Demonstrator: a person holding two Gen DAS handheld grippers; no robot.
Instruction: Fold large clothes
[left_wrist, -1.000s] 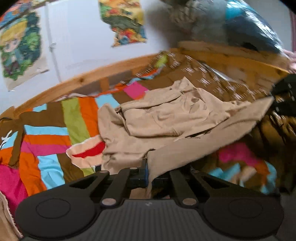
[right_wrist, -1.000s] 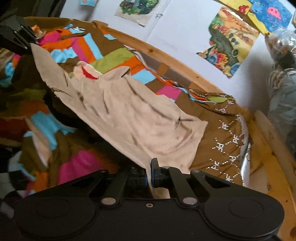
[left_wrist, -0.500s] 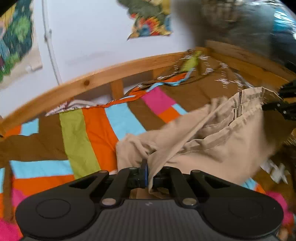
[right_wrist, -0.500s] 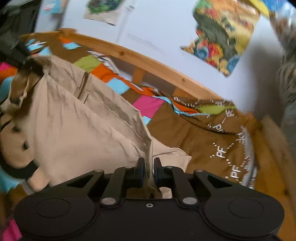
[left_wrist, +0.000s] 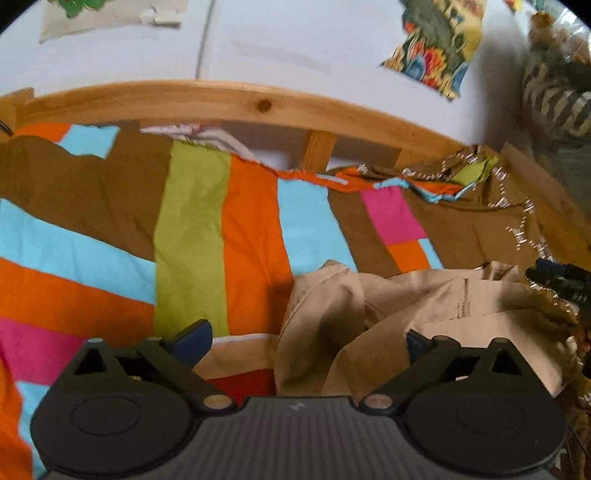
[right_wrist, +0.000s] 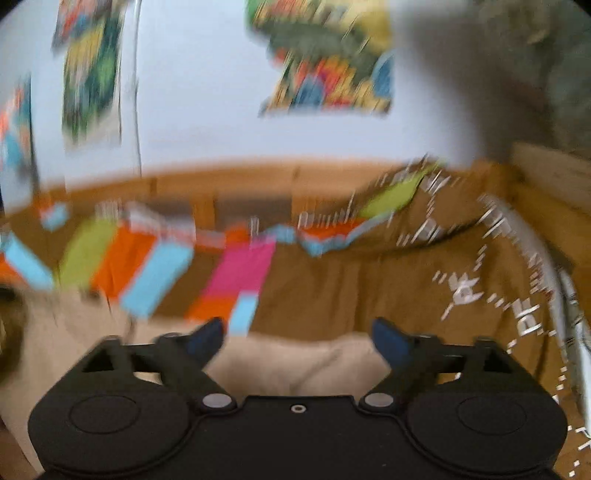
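Beige trousers (left_wrist: 424, 314) lie crumpled on the patchwork bedspread (left_wrist: 192, 229), lower right in the left wrist view, zip fly showing. My left gripper (left_wrist: 303, 338) stands open just above their left edge, fingers spread wide, nothing between them. The right gripper's dark tip (left_wrist: 557, 280) shows at that view's right edge, by the trousers' far side. In the blurred right wrist view, my right gripper (right_wrist: 297, 339) is open over a beige fold of the trousers (right_wrist: 295, 365), holding nothing.
A wooden bed rail (left_wrist: 258, 107) runs along the back with a white wall and colourful posters (left_wrist: 432, 48) behind. A brown patterned cover (right_wrist: 461, 280) fills the bed's right side. A striped bundle (left_wrist: 554, 96) sits at upper right.
Both grippers were shut on the trousers and held them up stretched between them; both have now opened, and the trousers have dropped onto the bedspread in a crumpled heap.
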